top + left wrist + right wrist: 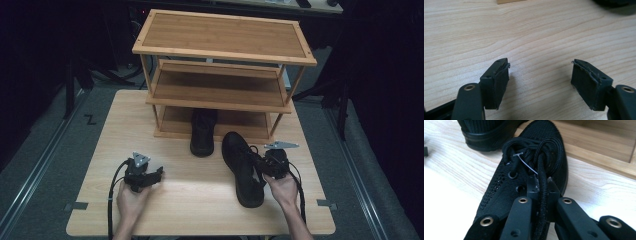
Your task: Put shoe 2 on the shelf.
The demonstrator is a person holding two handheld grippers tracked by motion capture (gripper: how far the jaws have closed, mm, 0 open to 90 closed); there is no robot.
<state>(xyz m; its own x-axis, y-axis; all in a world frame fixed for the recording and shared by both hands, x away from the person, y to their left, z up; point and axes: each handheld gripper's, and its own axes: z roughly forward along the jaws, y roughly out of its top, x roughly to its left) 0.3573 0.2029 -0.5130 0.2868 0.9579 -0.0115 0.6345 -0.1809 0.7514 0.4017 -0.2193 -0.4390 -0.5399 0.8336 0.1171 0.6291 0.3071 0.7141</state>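
Note:
A black shoe (242, 167) lies on the table at the right, toe toward the shelf rack. My right gripper (265, 162) is at its laces, shut on a black shoelace (542, 187) that runs between the jaws. A second black shoe (203, 134) stands half under the wooden rack's (225, 37) lowest shelf; its heel (486, 135) shows beyond the laced shoe. My left gripper (159, 172) rests low over the table at the left, held by a hand. Its jaws stand wide open over bare wood (540, 75), with nothing between them.
The three-tier bamboo rack stands at the table's far edge. The light wooden table (200, 200) has free surface between the two grippers. Black cables (112, 195) trail from each gripper toward the near edge. Dark floor and rails surround the table.

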